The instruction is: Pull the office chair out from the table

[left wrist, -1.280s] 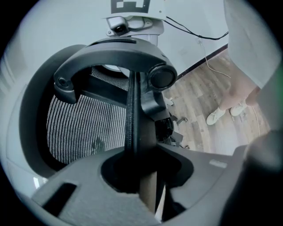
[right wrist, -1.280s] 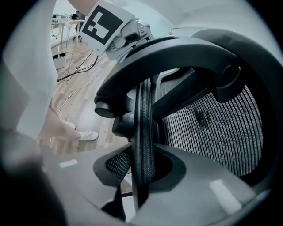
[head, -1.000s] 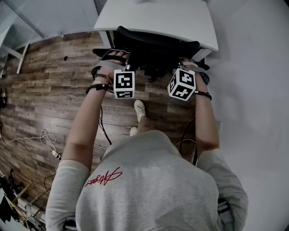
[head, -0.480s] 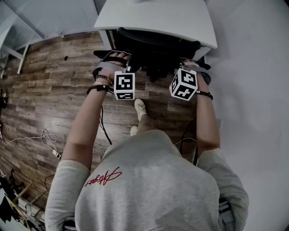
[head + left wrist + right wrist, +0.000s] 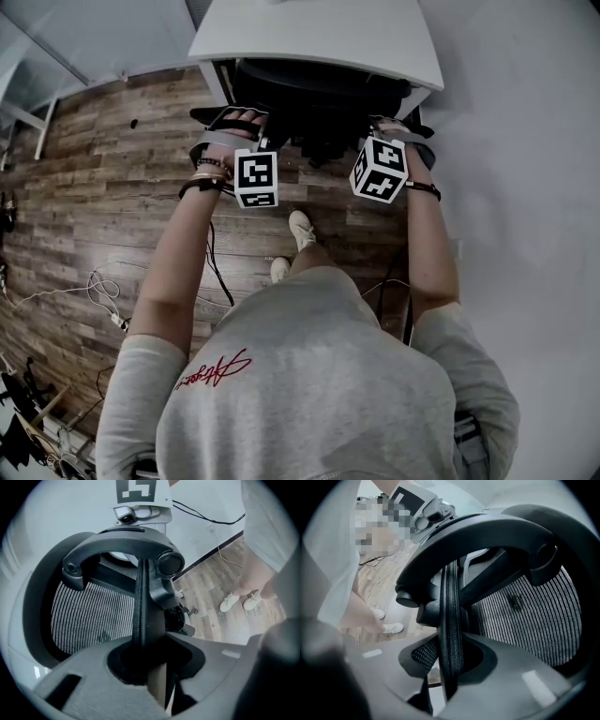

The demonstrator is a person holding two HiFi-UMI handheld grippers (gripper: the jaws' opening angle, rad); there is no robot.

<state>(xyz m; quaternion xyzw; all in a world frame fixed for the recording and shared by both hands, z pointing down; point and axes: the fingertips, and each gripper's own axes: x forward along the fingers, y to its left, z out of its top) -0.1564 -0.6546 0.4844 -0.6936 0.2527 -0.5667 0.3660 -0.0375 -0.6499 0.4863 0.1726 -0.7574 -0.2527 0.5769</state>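
Chair check, head view: office chair (image 5: 319, 94) sits at the near edge of the white table (image 5: 319, 33), seat tucked beneath. Left gripper view: left gripper (image 5: 151, 670) narrowly parted, clamped on the backrest rim (image 5: 140, 602). Right gripper view: right gripper (image 5: 451, 667) pinches the other side edge (image 5: 451, 611) of the backrest.

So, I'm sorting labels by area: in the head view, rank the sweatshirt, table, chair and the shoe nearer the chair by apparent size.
1. sweatshirt: largest, though nearest the camera.
2. table and chair: about alike, the chair partly under the table.
3. shoe: smallest.
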